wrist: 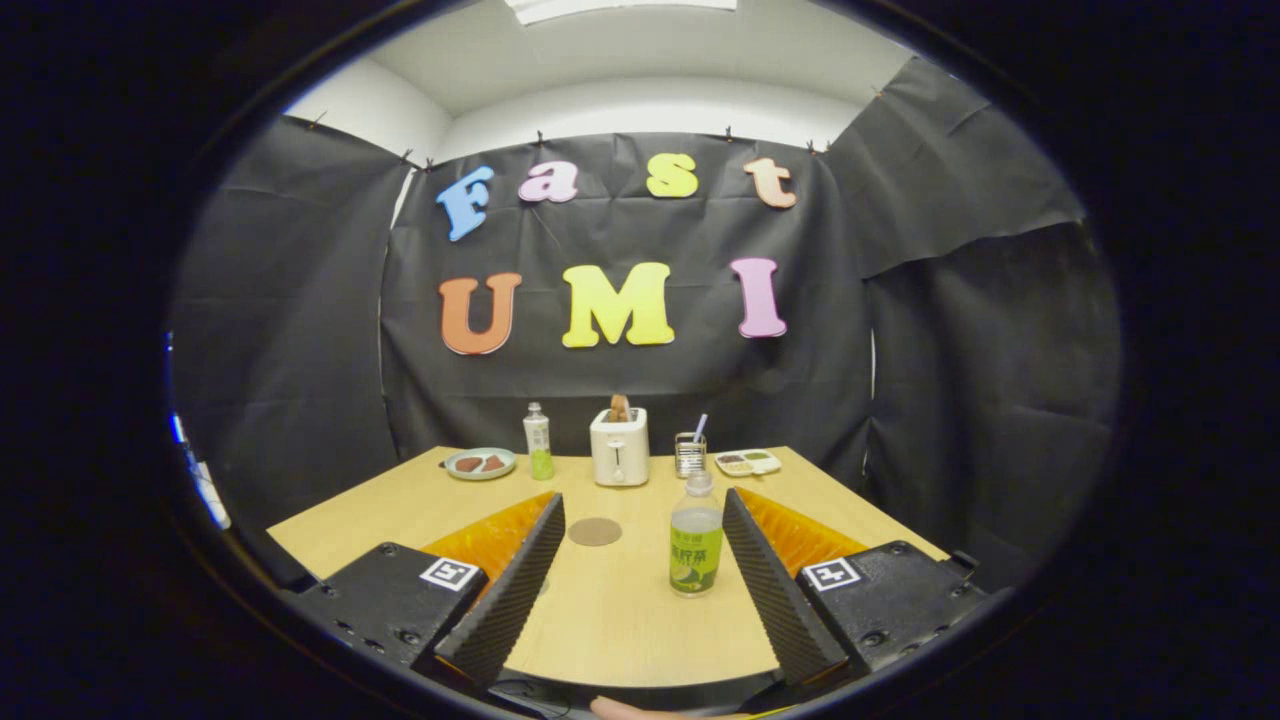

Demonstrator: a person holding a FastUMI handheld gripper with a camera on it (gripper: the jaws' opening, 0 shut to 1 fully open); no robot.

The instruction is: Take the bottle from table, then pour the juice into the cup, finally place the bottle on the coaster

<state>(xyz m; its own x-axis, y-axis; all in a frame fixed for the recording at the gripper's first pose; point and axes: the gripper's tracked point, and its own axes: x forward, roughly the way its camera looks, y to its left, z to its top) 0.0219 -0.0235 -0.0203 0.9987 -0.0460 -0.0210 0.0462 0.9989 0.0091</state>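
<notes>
A clear bottle with a green label and pale green juice stands upright on the wooden table, just inside my right finger. A round brown coaster lies flat on the table to the bottle's left, just ahead of my left finger. My gripper is open, its fingers wide apart and touching nothing. I cannot make out a cup.
Along the table's far edge stand a plate with food, a second green-labelled bottle, a white toaster with bread, a wire holder with a straw, and a small tray. Black cloth walls close the booth.
</notes>
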